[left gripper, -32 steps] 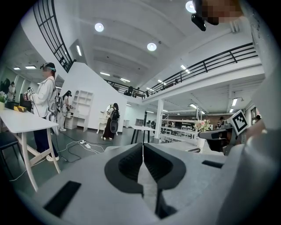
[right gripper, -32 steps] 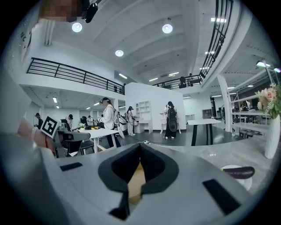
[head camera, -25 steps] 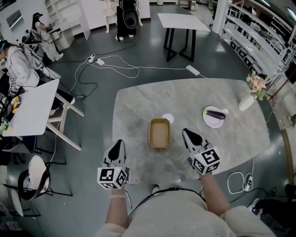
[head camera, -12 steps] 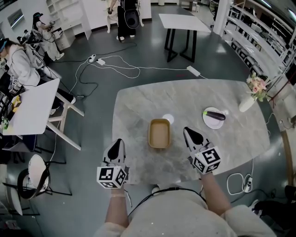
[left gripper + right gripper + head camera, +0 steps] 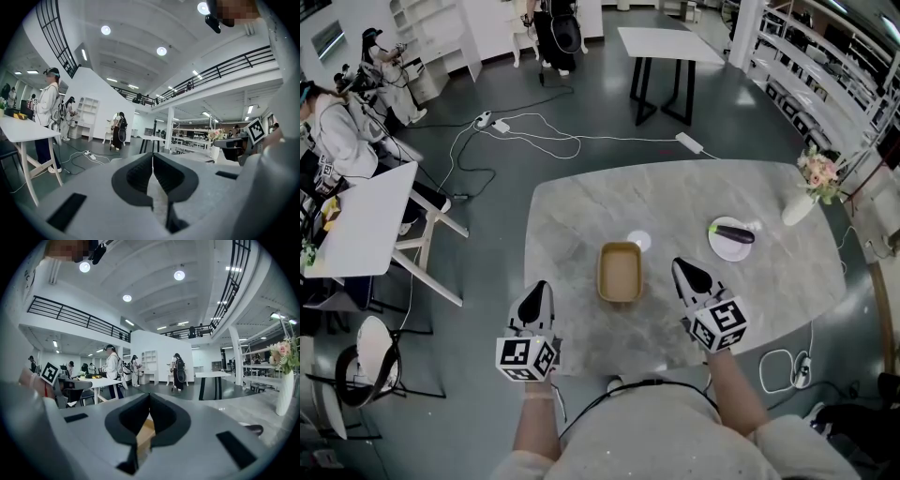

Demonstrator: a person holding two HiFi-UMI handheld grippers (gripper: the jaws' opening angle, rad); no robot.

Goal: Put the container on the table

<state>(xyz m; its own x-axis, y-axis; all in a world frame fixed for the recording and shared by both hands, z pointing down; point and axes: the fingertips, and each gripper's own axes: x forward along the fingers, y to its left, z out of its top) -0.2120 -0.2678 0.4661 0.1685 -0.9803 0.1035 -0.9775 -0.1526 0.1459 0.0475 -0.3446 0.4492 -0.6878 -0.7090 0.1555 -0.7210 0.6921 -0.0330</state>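
A tan, empty rectangular container (image 5: 620,273) rests on the grey marble table (image 5: 694,202), near its front edge. My left gripper (image 5: 541,286) hovers at the table's front left edge, left of the container, jaws shut and empty (image 5: 153,155). My right gripper (image 5: 679,266) is just right of the container, apart from it. Its jaws are shut with nothing held (image 5: 150,396). Part of the container (image 5: 144,434) shows through the gap beneath those jaws in the right gripper view.
A white plate (image 5: 727,246) with a dark eggplant (image 5: 735,232) lies at the right. A vase of flowers (image 5: 811,187) stands at the far right edge. A small white disc (image 5: 639,241) sits behind the container. Cables (image 5: 534,141) cross the floor; a white table (image 5: 366,220) stands left.
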